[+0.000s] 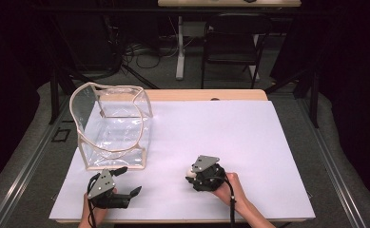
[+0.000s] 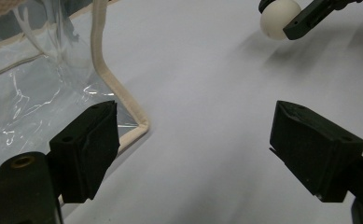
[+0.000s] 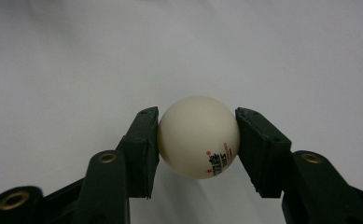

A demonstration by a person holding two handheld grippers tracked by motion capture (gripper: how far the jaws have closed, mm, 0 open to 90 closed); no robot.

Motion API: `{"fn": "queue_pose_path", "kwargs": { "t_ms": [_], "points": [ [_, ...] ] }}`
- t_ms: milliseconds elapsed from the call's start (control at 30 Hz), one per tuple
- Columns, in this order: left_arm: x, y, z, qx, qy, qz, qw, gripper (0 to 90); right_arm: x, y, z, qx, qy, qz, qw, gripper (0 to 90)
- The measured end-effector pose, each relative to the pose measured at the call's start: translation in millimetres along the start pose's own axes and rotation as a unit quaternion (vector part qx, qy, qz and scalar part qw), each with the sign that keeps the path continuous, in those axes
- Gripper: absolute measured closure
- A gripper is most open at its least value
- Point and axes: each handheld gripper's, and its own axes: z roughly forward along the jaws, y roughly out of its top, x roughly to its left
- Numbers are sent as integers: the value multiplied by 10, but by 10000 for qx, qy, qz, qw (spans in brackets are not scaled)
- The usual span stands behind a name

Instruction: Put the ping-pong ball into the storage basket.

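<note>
Your right gripper point(image 3: 198, 140) is clamped on a white ball point(image 3: 198, 136): both black pads press against its sides, one on each flank, and the ball sits squarely between them with its small printed mark turned toward the lower right in the right gripper view. Under the ball lies the plain white sheet point(image 3: 76, 56). From above, that gripper point(image 1: 192, 172) is at the near middle of the sheet, with your right hand point(image 1: 226, 189) behind it and the ball point(image 1: 190, 169) peeking out pale at the gripper's front left. In the left gripper view the ball point(image 2: 279, 17) shows at the top right, pinched in the far gripper point(image 2: 282, 21), with a soft shadow on the sheet under it.

Your left gripper point(image 2: 193, 154) is released, its two pads standing wide apart with nothing between them but bare sheet. From above it point(image 1: 125, 183) lies near the front left corner of the sheet point(image 1: 230, 128), held by your left hand point(image 1: 94, 209), well apart from the right gripper.

Just beyond the left gripper stands a clear plastic bag point(image 1: 113, 126) with cream edging, upright and open at the top, on the left part of the sheet. In the left gripper view its near corner point(image 2: 139, 126) lies just beside the left pad. The ball is well clear of the bag, off to its right.

The sheet lies on a wooden table point(image 1: 206, 94); a dark chair point(image 1: 232, 40) stands on the floor beyond it.
</note>
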Motion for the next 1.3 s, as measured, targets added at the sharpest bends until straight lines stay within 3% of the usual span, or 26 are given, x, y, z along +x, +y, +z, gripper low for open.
{"fn": "queue_pose_path", "kwargs": {
  "t_ms": [1300],
  "points": [
    [2,-2,3,12,21,-5,10000,162,-188,104,-134,-165,-304,91,9994,507]
  ]
}}
